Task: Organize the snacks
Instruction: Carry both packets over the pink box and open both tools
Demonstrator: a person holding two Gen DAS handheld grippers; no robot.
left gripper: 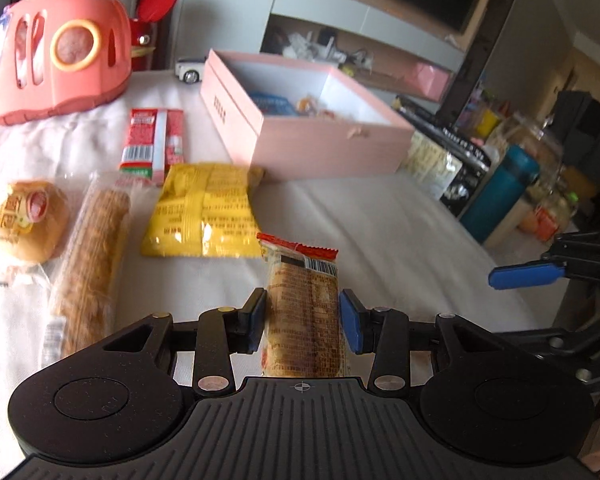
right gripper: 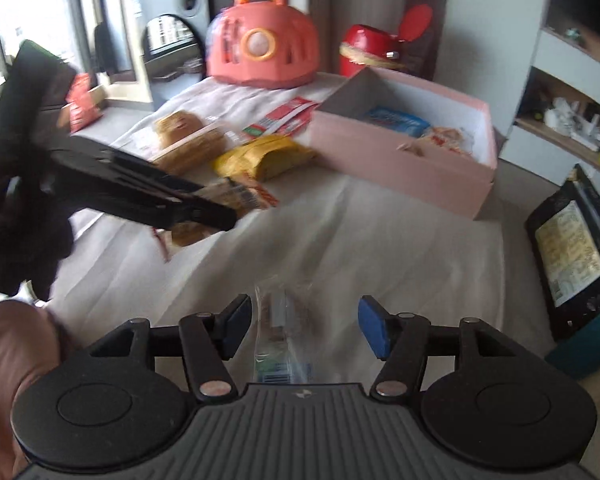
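My left gripper (left gripper: 302, 312) is shut on an orange biscuit packet (left gripper: 304, 312) with a red end, held above the white cloth. It also shows in the right wrist view (right gripper: 236, 196). My right gripper (right gripper: 302, 324) is open, with a clear wrapped snack (right gripper: 282, 332) lying between its fingers, not gripped. An open pink box (left gripper: 320, 140) holding a blue packet and other snacks stands ahead; it also shows in the right wrist view (right gripper: 404, 164). On the cloth lie a yellow bag (left gripper: 204, 212), a red packet (left gripper: 152, 144), a long cracker pack (left gripper: 92, 256) and a bun (left gripper: 28, 220).
A pink toy carrier (left gripper: 60, 48) and a toy car (left gripper: 188, 70) stand at the back. A red container (right gripper: 368, 50) is behind the box. A teal bottle (left gripper: 500, 192) and a black tray (right gripper: 568, 252) sit off the table's right edge.
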